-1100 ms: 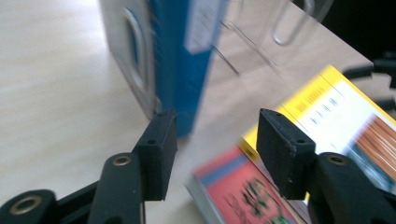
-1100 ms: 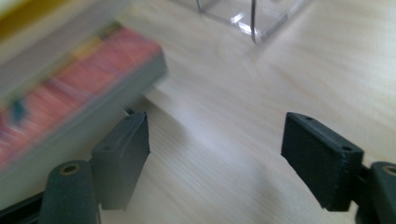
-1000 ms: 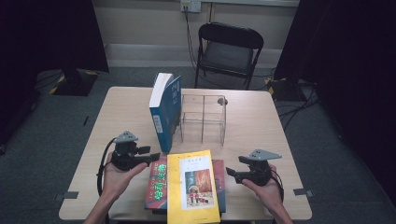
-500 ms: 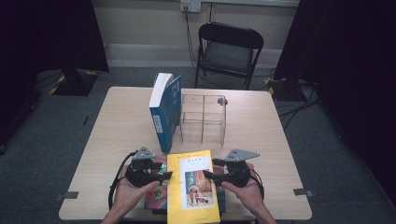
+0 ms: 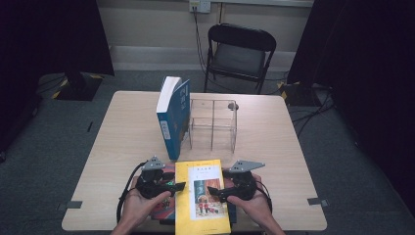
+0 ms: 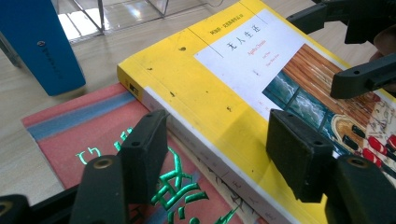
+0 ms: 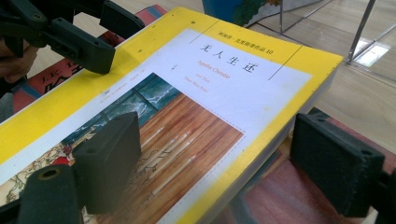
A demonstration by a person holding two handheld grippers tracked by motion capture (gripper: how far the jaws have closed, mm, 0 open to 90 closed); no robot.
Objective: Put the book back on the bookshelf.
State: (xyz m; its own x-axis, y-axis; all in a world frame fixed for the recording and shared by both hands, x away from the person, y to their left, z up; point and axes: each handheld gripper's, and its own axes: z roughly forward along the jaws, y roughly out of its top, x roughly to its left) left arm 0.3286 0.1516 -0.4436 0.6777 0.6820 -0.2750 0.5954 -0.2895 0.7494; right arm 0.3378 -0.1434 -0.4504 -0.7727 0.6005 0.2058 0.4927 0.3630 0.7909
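Yellow paperback [image 5: 203, 196] lies flat at the bottom centre of the high view, topmost on a small stack at the near edge of the wooden table [image 5: 293, 161]; under its left half we see a red book [image 6: 70, 140] with green lettering. In our left hand, the left gripper [image 5: 180, 185] sits at the yellow book's left edge. In the left gripper view its jaws straddle that spine edge, one pad over the red cover, the other over the yellow cover; they have just been opening, and we see a gap between the pads and the book, so nothing is clamped. In our right hand, the right gripper [image 5: 213, 191] meets the book's right edge. In the right gripper view its jaws stand wide, having just opened further, one pad over the picture on the cover, the other beyond the page edge, with the book's edge between them and clear of both. Above the stack in the high view, a blue book [image 5: 172, 117] stands upright against a clear acrylic rack [image 5: 213, 125], and a black folding chair [image 5: 240, 51] stands beyond the table.
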